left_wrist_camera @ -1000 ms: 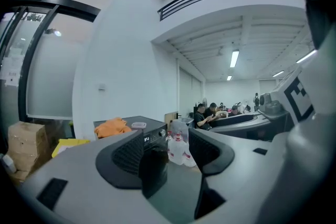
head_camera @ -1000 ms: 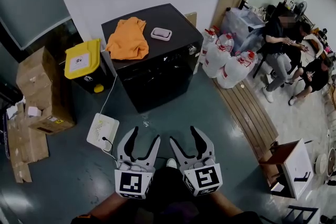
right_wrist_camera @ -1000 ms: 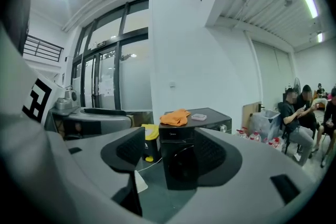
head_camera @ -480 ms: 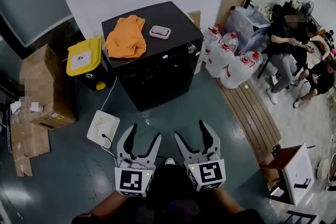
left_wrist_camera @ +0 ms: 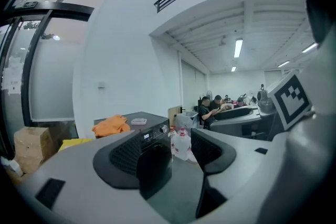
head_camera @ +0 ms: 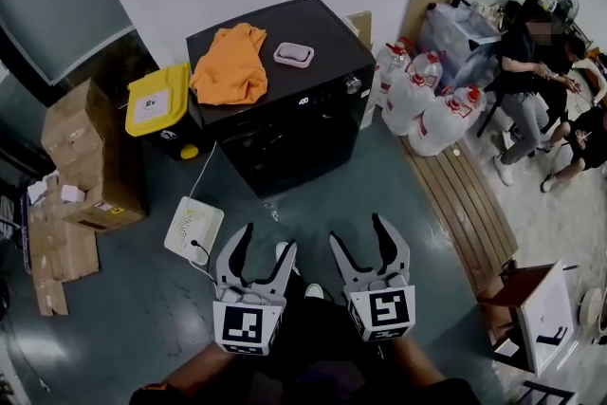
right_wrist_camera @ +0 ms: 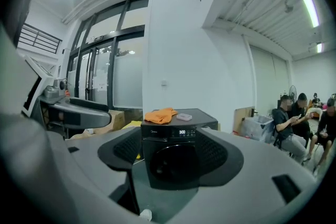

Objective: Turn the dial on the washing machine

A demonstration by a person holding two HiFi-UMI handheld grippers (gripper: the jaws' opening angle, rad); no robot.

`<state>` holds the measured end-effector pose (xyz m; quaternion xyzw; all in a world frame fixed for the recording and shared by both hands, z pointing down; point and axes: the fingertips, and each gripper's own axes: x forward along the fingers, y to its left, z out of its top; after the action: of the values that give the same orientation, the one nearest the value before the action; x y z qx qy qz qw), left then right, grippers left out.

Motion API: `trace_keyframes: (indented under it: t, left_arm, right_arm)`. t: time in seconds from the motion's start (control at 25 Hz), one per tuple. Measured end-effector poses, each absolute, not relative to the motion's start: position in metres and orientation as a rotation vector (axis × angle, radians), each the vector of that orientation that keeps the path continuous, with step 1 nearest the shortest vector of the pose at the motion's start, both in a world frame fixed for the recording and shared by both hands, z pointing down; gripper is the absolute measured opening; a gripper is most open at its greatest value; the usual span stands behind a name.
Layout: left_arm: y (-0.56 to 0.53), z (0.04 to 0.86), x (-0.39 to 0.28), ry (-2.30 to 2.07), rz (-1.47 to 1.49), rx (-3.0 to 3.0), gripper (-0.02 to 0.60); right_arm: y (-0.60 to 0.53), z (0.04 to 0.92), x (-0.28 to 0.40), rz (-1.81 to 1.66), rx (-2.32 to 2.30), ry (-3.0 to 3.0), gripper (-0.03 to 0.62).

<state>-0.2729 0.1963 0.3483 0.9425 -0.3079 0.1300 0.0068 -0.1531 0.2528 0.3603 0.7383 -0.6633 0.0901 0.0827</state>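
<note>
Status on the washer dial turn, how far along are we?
Done: nothing at the machine yet. In hand: the left gripper and right gripper are both open and empty, held low, well short of the black front-loading washing machine. Left: close the gap, grip the small silver dial at the upper right corner of its front, and turn it.

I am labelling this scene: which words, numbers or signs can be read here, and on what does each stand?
"300": lit display on the washing machine front.
Brand word left of that display: too small to read.
White label on the yellow bin lid: too blurred to read.
Yellow sticker on the cardboard box: too small to read.
</note>
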Motion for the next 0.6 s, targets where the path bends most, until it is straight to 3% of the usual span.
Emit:
trace_keyframes:
  t: [0.6]
  left_arm:
    - [0.066,0.372,-0.162,-0.776,0.393,2.933,0.283]
  right_arm:
    - [0.129,0.375,-0.065,0.326,2.182,-1.887,0.331]
